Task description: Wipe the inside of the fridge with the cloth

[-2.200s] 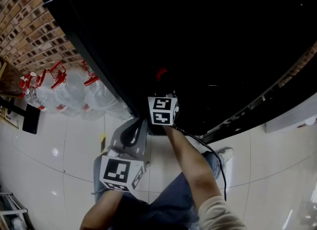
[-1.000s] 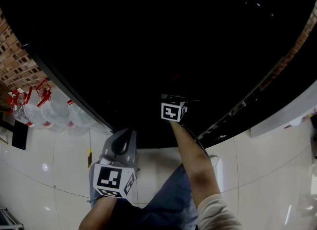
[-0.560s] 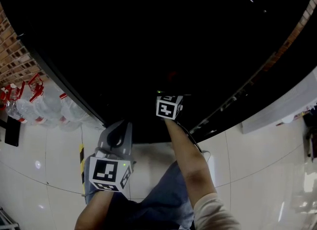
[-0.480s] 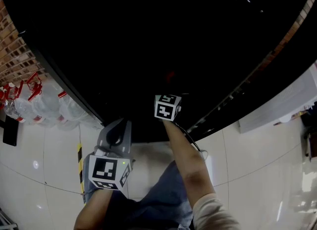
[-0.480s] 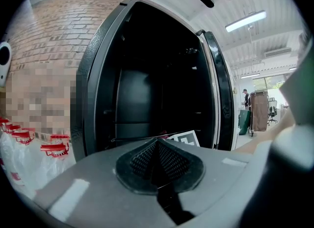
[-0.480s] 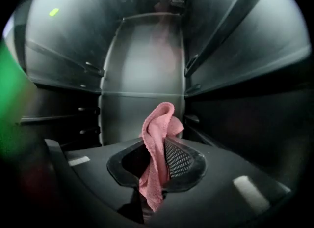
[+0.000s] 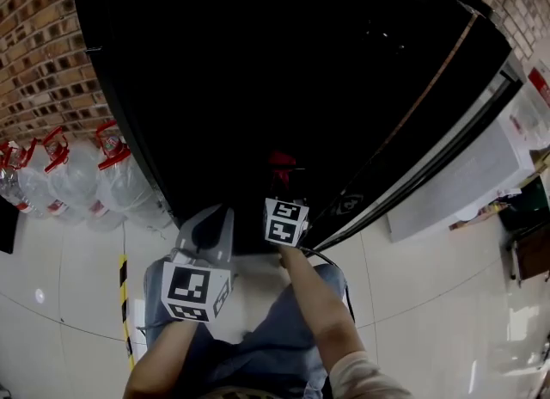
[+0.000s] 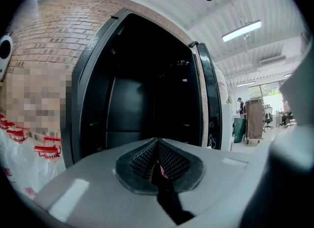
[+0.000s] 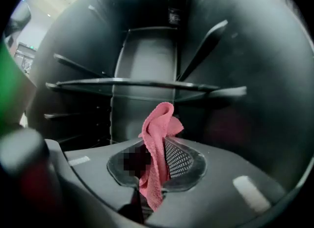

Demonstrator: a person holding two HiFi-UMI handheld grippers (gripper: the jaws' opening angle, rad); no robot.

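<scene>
The left tongs (image 8: 157, 147) sit at the lower centre of the left gripper view with the jaws pressed together, outside the open fridge (image 8: 142, 84). In the head view they lie at lower left, short of the cabinet's front edge. The right tongs (image 9: 155, 162) are clamped on the pink cloth (image 9: 158, 138), which stands up from between the jaws at frame centre and hangs below them. The cloth is inside the fridge, in front of a shelf (image 9: 132, 83) crossing the middle of the right gripper view. Water bottles (image 7: 82, 174) with red handles stand at the left of the head view against a brick wall (image 7: 34, 53).
</scene>
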